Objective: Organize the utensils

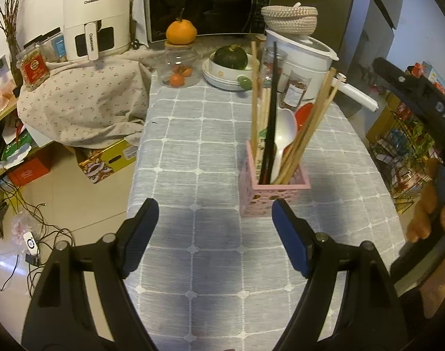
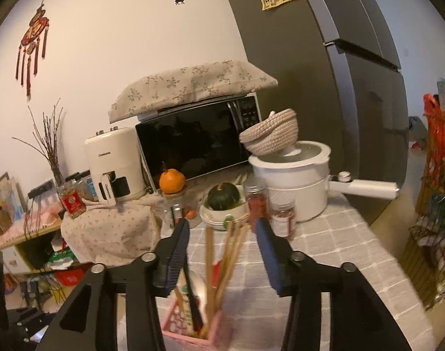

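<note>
Your left tool (image 1: pixel 215 219) gapes wide, empty, low in frame; your right tool (image 2: pixel 222 241) stands open around chopsticks (image 2: pixel 222 260) in the pink holder (image 2: pixel 193 333), untouched.

Utensil holder (image 1: pixel 273 193) stands on the table (image 1: pixel 199 158), right of centre, toward the near edge. In it: chopsticks (image 1: pixel 303 134), a spoon (image 1: pixel 284 137). At the far edge, left to right: jar (image 1: pixel 180 68), bowls (image 1: pixel 225 76) holding a squash (image 1: pixel 231 57), pot (image 1: pixel 303 58). Microwave (image 1: pixel 208 3) behind them.
</note>
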A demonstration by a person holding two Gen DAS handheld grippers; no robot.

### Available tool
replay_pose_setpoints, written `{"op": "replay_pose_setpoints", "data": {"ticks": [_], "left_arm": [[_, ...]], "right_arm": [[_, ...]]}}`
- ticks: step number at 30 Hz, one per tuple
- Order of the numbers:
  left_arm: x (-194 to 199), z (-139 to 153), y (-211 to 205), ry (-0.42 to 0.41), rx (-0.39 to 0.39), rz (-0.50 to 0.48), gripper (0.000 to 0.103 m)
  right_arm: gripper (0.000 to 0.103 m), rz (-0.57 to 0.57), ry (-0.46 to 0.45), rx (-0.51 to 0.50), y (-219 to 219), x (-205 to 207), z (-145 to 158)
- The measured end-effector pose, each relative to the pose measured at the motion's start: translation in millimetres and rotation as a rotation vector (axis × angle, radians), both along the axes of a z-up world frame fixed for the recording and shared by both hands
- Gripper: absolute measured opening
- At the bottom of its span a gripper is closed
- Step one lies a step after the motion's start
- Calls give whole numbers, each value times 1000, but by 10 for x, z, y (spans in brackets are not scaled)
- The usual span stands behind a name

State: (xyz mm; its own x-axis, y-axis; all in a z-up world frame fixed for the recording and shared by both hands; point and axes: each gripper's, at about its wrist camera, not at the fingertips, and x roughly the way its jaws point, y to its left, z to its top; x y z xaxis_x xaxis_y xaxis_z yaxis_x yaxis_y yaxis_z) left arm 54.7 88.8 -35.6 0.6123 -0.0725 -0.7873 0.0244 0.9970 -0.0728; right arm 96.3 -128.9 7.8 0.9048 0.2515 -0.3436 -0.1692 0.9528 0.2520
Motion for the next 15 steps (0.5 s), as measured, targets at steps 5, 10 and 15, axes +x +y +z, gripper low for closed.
{"op": "replay_pose_setpoints", "data": {"ticks": [5, 10, 15], "left_arm": [[-56, 39, -124, -18, 9, -14, 84], [-114, 102, -221, -48, 15, -20, 87], [-193, 175, -283, -85, 22, -8, 95]], "right_arm": [[77, -34, 29, 3, -269, -128, 82], [88, -61, 23, -63, -430, -304, 87], [92, -85, 69, -117, -549, -420, 70]]}}
